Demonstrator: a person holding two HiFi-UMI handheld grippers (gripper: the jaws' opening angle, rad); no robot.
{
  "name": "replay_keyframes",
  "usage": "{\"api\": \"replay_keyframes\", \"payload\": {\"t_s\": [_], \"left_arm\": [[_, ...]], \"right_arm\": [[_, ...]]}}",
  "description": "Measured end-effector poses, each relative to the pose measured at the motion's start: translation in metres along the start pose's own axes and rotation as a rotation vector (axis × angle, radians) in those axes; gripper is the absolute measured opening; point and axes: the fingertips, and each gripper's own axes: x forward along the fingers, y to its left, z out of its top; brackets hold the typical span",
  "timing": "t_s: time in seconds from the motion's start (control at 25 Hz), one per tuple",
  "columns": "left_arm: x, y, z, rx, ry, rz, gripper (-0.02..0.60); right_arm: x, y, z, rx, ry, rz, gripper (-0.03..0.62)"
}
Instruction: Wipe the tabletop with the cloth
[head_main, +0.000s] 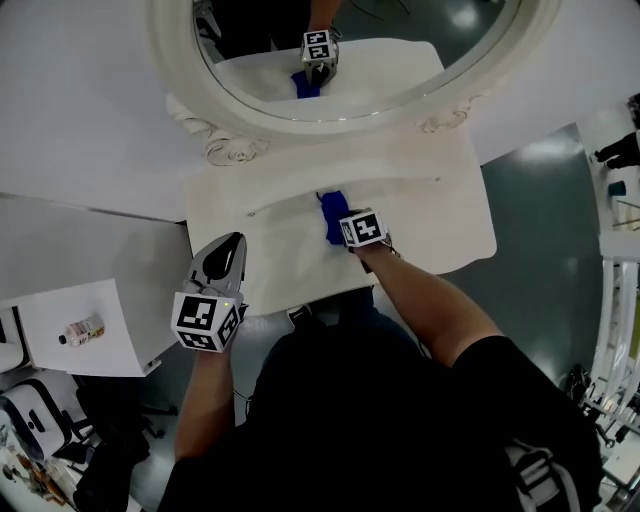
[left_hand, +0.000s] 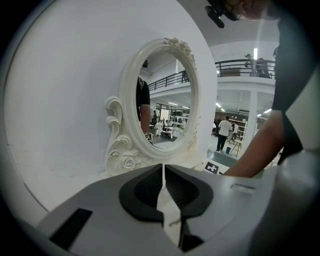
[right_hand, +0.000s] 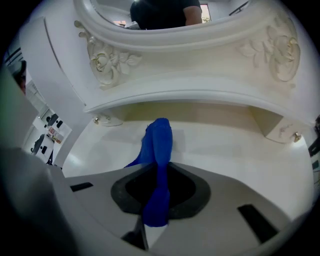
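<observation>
A blue cloth (head_main: 331, 215) lies bunched on the white dressing tabletop (head_main: 440, 215), near its middle. My right gripper (head_main: 345, 228) is shut on the cloth, which runs between its jaws (right_hand: 157, 165) and drapes forward onto the surface. My left gripper (head_main: 222, 262) hovers at the table's front-left corner, shut with nothing between its jaws (left_hand: 164, 192). It points toward the mirror's carved base (left_hand: 122, 155).
An oval mirror (head_main: 350, 45) in an ornate white frame stands at the back of the table and reflects the gripper and cloth. A raised ledge (right_hand: 200, 95) runs beneath the mirror. A small side table (head_main: 85, 325) with a bottle stands at the left.
</observation>
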Motion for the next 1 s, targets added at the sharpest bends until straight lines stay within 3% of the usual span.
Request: {"api": "replay_keyframes", "payload": {"t_s": [1.0], "left_arm": [[0.166, -0.138, 0.044, 0.078, 0.045, -0.173, 0.025]], "right_arm": [[-0.103, -0.31, -0.075, 0.208, 0.011, -0.205, 0.048]]}}
